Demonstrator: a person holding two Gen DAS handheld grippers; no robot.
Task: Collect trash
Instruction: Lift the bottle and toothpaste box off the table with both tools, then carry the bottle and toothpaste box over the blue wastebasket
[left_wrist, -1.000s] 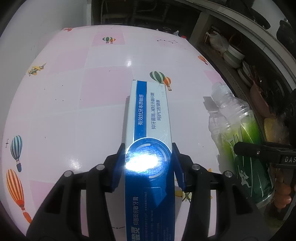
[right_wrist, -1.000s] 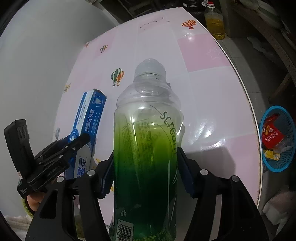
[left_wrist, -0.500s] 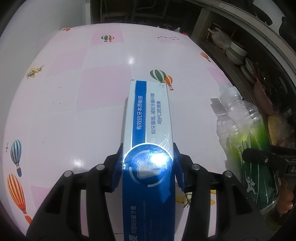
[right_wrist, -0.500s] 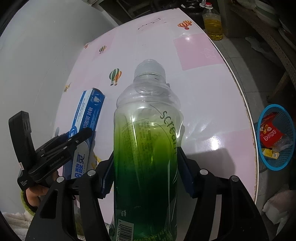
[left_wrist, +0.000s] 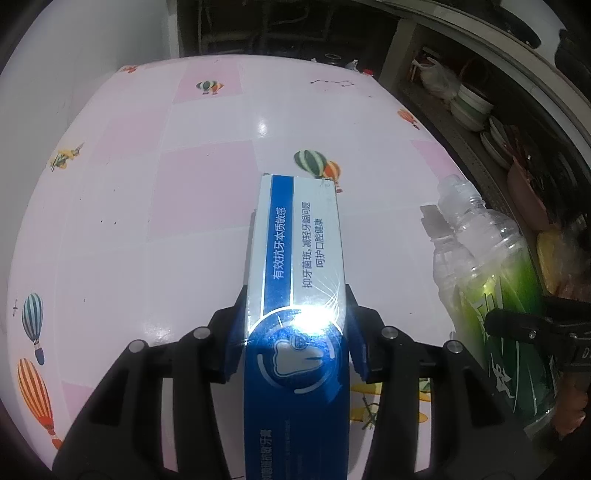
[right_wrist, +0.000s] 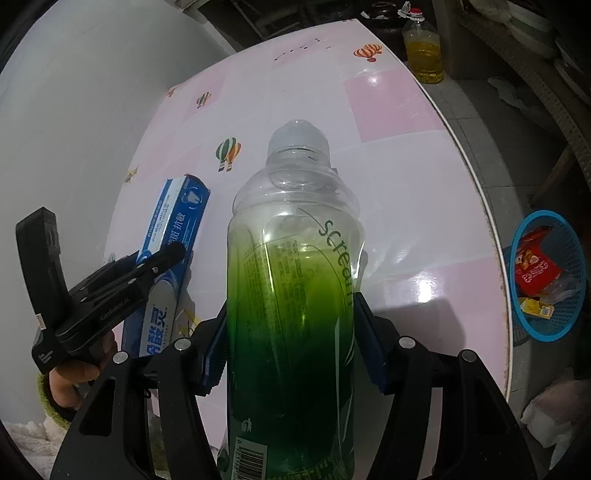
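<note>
Between my left gripper's (left_wrist: 295, 332) blue pads sits item one: a blue and white toothpaste box (left_wrist: 299, 266), clamped across its width, its far end pointing out over the table (left_wrist: 147, 184). I judge it clear of the tabletop, though the view does not settle that.

Item two: a clear plastic bottle (right_wrist: 295, 295) with a green label and a pale cap, clamped at its waist by my right gripper (right_wrist: 291, 339), pads pressed on both sides. It looks empty, so light and easily crushed.

Item three: the table, round, covered in a pink and white checked cloth printed with hot-air balloons. I see no loose trash left on the part in view.

Item four: a blue basket (right_wrist: 546, 325) on the floor beyond the table's right edge, well apart from both grippers, already holding a red packet (right_wrist: 535, 266) and a small yellow carton (right_wrist: 535, 308). I take it as the destination for both items.

Item five, background only: a bottle of yellow oil (right_wrist: 423, 51) past the far edge, and stacked bowls (left_wrist: 469, 107) on a shelf.

Risks: the box is glossy and held near one end, so a quick swing could pivot it out of the pads. The bottle's smooth curved wall could slip or buckle under the squeeze. Two items side by side may collide on the way, and the basket's mouth is small, so a high release could bounce something onto the floor.
</note>
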